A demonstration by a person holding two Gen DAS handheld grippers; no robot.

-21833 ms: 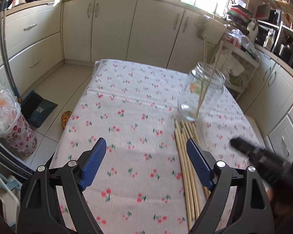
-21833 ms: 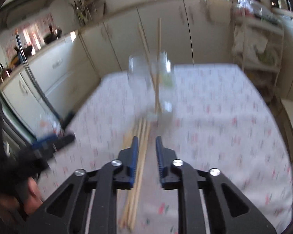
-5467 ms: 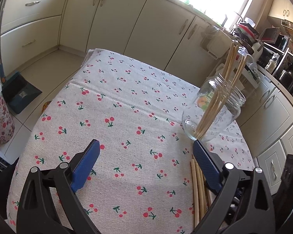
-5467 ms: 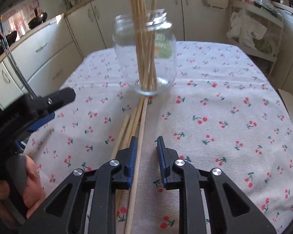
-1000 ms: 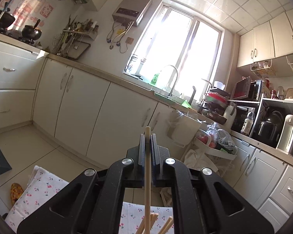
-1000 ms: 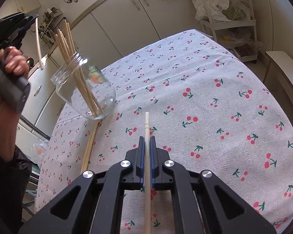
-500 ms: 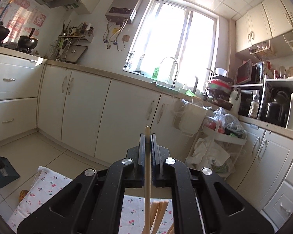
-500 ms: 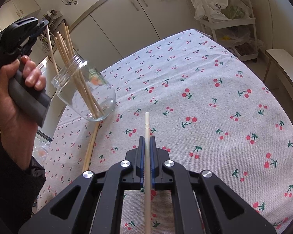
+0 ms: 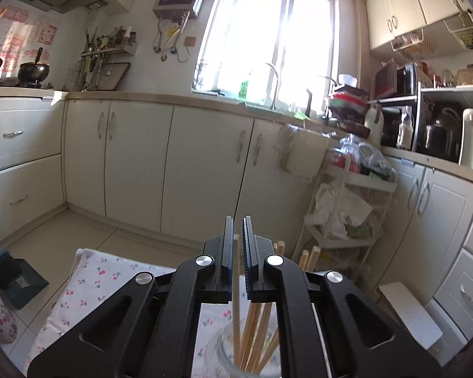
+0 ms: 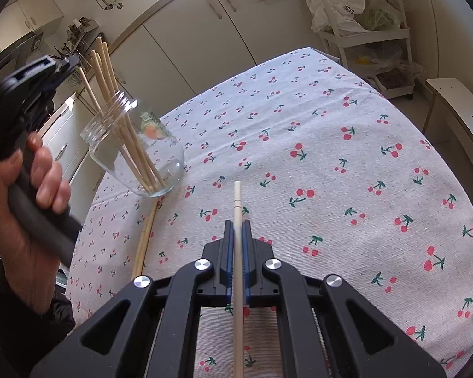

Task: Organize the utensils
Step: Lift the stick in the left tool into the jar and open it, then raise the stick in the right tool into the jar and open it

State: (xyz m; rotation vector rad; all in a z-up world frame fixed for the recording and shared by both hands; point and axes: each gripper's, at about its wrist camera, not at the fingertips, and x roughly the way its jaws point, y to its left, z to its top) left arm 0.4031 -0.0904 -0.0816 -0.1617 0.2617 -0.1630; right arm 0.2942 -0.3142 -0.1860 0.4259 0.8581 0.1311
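Observation:
A clear glass jar (image 10: 135, 154) stands on the cherry-print tablecloth (image 10: 331, 163) with several wooden chopsticks (image 10: 119, 119) leaning in it. My left gripper (image 9: 237, 230) hovers above the jar (image 9: 249, 356); its jaws stand slightly apart around a chopstick (image 9: 236, 289) whose lower end sits in the jar. It also shows in the right wrist view (image 10: 69, 61). My right gripper (image 10: 235, 226) is shut on one chopstick (image 10: 237, 208), held low over the cloth. One more chopstick (image 10: 145, 239) lies flat on the cloth beside the jar.
Kitchen cabinets (image 9: 135, 163) run along the far wall. A white rolling rack (image 9: 347, 208) with bags stands beyond the table's far right corner. A white bench (image 10: 457, 119) sits to the right of the table. A dustpan (image 9: 12, 277) lies on the floor at left.
My left gripper has tilted down over the jar and its jaws have parted a little; the chopstick has slid down into the jar. My right gripper holds still with its chopstick.

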